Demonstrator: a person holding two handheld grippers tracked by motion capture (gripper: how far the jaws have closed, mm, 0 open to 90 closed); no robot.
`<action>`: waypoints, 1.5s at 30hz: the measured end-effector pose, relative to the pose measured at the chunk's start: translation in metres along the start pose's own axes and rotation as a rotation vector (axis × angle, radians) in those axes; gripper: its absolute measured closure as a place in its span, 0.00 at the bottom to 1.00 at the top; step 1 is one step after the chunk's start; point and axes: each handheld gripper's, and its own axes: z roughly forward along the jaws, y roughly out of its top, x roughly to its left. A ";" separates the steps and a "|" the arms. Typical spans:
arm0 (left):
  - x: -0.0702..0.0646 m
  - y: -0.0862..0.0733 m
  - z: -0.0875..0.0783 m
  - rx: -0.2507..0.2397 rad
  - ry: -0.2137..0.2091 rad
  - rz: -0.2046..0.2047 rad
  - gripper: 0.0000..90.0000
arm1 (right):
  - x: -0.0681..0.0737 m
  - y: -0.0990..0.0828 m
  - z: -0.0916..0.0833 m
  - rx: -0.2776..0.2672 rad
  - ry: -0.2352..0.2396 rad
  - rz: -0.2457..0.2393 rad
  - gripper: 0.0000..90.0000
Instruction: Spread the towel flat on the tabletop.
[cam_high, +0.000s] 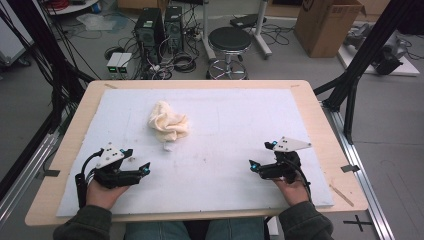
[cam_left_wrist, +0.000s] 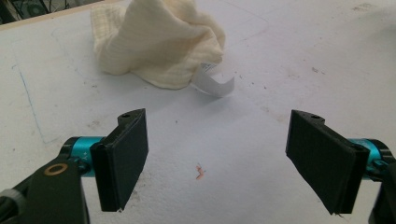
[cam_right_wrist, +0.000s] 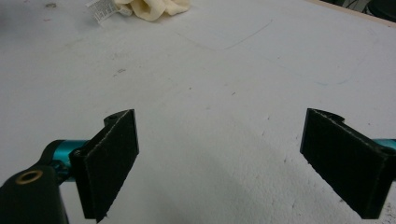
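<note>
White foam board (cam_high: 240, 115) covering the wooden table (cam_high: 325, 130). Left gripper (cam_high: 136, 161) near front left corner, jaws wide, empty. Right gripper (cam_high: 263, 155) near front right corner, jaws wide, empty. Crumpled cream cloth (cam_high: 168, 121), left of centre; white tag (cam_left_wrist: 214, 85) at its front edge.

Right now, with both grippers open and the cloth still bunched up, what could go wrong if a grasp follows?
1. The cream cloth lies crumpled, so a pinch by the left gripper may catch several layers rather than one edge.
2. Its white tag sticks out toward that gripper and could be grabbed instead.
3. The right gripper sits well away from the cloth, so it faces a long reach.
</note>
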 end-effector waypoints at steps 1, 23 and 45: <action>0.000 0.000 0.000 0.004 -0.002 0.001 0.24 | 0.000 0.000 0.000 0.002 0.002 0.000 0.12; -0.001 0.001 0.000 0.000 -0.025 -0.003 0.24 | 0.001 0.000 -0.002 -0.007 0.008 0.004 0.12; 0.006 0.015 0.001 -0.009 -0.049 -0.032 0.28 | -0.004 -0.001 -0.009 -0.042 0.011 0.016 0.12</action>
